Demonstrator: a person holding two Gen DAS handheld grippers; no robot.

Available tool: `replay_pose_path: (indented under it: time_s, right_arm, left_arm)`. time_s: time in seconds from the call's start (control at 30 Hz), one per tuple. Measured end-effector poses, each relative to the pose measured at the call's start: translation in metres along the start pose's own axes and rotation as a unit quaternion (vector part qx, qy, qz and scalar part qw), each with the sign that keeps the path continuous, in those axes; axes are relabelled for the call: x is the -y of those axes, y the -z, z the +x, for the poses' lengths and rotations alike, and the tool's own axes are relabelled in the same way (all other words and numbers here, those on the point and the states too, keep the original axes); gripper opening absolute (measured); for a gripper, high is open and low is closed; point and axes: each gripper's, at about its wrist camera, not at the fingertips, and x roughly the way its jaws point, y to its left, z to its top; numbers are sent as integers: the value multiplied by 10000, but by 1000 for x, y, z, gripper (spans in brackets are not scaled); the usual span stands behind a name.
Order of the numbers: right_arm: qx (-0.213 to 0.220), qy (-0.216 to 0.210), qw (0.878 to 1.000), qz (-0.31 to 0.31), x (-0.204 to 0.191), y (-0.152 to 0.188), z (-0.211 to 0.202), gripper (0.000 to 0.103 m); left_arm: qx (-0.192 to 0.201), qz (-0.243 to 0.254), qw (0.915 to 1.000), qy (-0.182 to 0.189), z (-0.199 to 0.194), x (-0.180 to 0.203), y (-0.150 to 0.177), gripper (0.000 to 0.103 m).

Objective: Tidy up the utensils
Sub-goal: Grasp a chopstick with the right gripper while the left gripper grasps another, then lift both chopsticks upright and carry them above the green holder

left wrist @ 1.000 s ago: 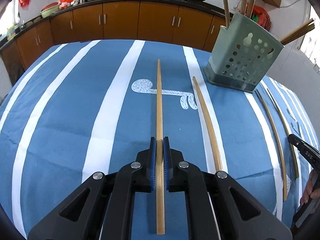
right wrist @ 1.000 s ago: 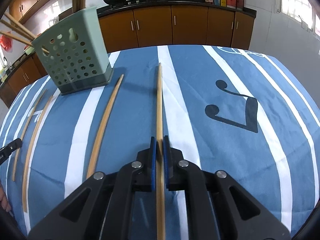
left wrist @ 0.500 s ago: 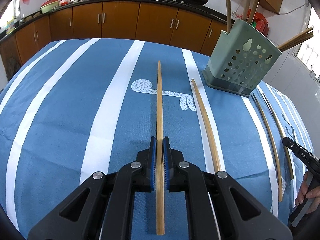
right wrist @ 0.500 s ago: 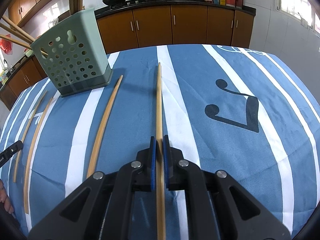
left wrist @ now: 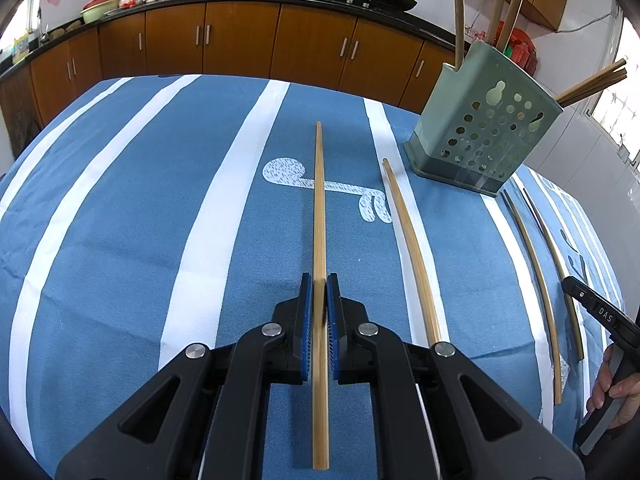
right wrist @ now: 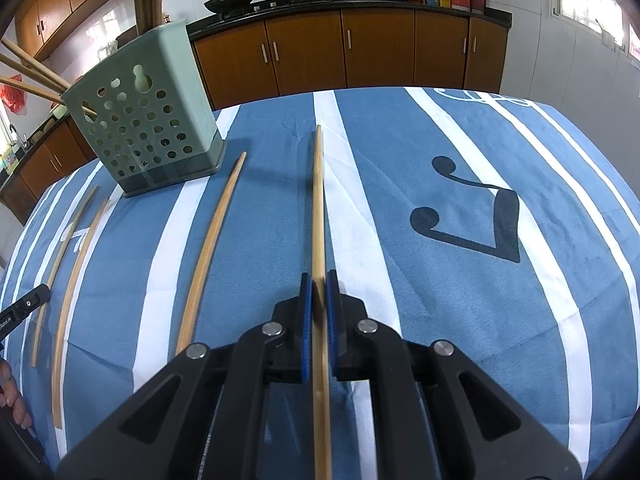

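My left gripper [left wrist: 319, 280] is shut on a long bamboo chopstick [left wrist: 319, 200] that points forward above the blue striped tablecloth [left wrist: 140, 200]. My right gripper [right wrist: 319, 278] is shut on another bamboo chopstick [right wrist: 318, 200], also held above the cloth. A green perforated utensil holder [left wrist: 482, 132] stands at the right in the left wrist view and holds several chopsticks; it also shows in the right wrist view [right wrist: 144, 120] at the left. Loose chopsticks lie on the cloth: one [left wrist: 412, 252] near the holder, two more [left wrist: 536, 280] further right.
In the right wrist view the loose chopsticks lie at the left [right wrist: 212, 248] [right wrist: 76, 292]. The other gripper's tip and a hand show at the frame edge [left wrist: 600, 316]. Brown kitchen cabinets [left wrist: 240, 40] with woks on the counter run behind the table.
Both grippers have risen slightly with their chopsticks. The holder looks a little nearer in both views. The grips are unchanged.
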Motion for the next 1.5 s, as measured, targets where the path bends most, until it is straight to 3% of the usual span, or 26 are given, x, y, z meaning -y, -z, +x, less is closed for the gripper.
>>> replay_pose_path:
  time_s: [0.23,0.43,0.63,1.23,1.5]
  right_arm:
    - [-31,-5,9998,-200,-3,15,-12,8]
    - [-26,-28,9998,-182,-2,18,-14,8]
    - [44,-103,9999,-81,1,13,-24,8]
    - [1183,-404,9921,93,5,-26,-95,8]
    - [1623,-487,9855,113,4,-37,-116,8]
  left_arm:
    - [-86,237,9997,-34,-11,8,14,8]
    - [9,612,9977,-277,-15,21,25,8]
    - [-114,574,9981,-202,-18,18,17,7]
    - [1012,482,9937,7,-86,23,-31,7]
    - [1332,338,9905,-24,-103,21,-45,7]
